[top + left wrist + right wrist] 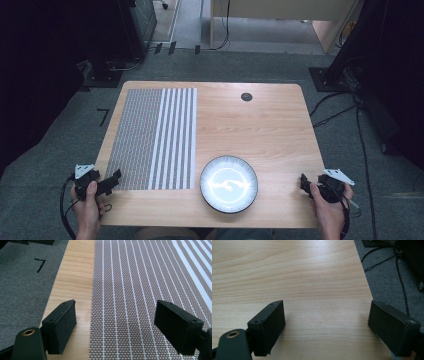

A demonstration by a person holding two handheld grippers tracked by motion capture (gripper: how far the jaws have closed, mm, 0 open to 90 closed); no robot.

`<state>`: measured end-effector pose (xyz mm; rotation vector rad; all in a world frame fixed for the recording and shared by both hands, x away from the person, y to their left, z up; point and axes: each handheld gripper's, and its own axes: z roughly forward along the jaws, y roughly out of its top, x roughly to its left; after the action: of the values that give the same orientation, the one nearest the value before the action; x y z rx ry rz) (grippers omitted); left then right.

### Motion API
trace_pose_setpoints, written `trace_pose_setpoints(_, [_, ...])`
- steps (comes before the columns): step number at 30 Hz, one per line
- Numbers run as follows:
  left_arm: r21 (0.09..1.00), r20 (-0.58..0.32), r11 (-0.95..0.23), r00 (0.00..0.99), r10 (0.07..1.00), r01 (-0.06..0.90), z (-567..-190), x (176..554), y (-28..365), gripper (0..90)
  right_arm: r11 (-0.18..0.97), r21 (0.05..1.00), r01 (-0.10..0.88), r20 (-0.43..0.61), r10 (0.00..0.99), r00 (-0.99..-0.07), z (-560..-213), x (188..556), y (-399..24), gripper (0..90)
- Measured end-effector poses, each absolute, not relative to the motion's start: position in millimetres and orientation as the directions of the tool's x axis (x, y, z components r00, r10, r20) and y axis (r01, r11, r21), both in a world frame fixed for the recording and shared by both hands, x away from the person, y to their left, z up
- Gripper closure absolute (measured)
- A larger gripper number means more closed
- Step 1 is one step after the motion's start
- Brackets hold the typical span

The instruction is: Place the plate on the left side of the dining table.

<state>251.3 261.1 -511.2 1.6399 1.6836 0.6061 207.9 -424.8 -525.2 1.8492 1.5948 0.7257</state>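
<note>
A woven placemat (152, 137) with grey mesh and white stripes lies flat on the left half of the wooden table (260, 130). A round plate (229, 183) with a dark rim and glossy pale centre sits near the front edge, just right of the mat. My left gripper (116, 178) hovers at the table's front left corner, open, its jaws straddling the mat's left edge (93, 315) with nothing between them. My right gripper (303, 181) is at the front right corner, open over bare wood (322, 302), holding nothing.
A small dark round grommet (246, 97) is set in the table near the back edge. Grey carpet surrounds the table, with black cables (345, 110) on the floor to the right and dark equipment at the back left.
</note>
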Motion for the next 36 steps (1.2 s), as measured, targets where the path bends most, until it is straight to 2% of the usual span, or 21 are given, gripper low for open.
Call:
trace_pose_setpoints(11, [0.751, -0.130, 0.065, 0.050, 0.990, 0.657, -508, 252, 255, 17.7, -0.152, 0.732, 0.665, 0.036, 0.982, 0.184, -525, 207, -424, 14.2])
trace_pose_setpoints(13, [0.748, -0.140, 0.072, 0.051, 0.989, 0.659, -506, 252, 255, 17.8, -0.162, 0.736, 0.657, 0.044, 0.980, 0.192, -523, 207, -423, 14.3])
trace_pose_setpoints(14, [0.745, -0.190, 0.109, 0.053, 0.980, 0.658, -504, 253, 254, 18.0, -0.168, 0.742, 0.649, 0.051, 0.980, 0.194, -521, 206, -423, 14.3])
trace_pose_setpoints(16, [0.747, -0.202, 0.116, 0.056, 0.978, 0.655, -502, 253, 252, 18.0, -0.170, 0.743, 0.647, 0.056, 0.980, 0.193, -520, 206, -422, 14.3])
trace_pose_setpoints(20, [0.754, -0.171, 0.082, 0.076, 0.982, 0.651, -498, 253, 241, 18.0, -0.213, 0.746, 0.631, 0.112, 0.974, 0.197, -513, 204, -418, 14.2])
trace_pose_setpoints(27, [0.761, -0.159, 0.065, 0.088, 0.983, 0.646, -492, 251, 230, 18.0, -0.235, 0.759, 0.607, 0.129, 0.969, 0.213, -506, 201, -412, 14.3])
trace_pose_setpoints(36, [0.766, -0.146, 0.027, 0.133, 0.980, 0.642, -487, 250, 207, 17.9, -0.207, 0.781, 0.590, 0.126, 0.976, 0.175, -496, 202, -397, 14.4])
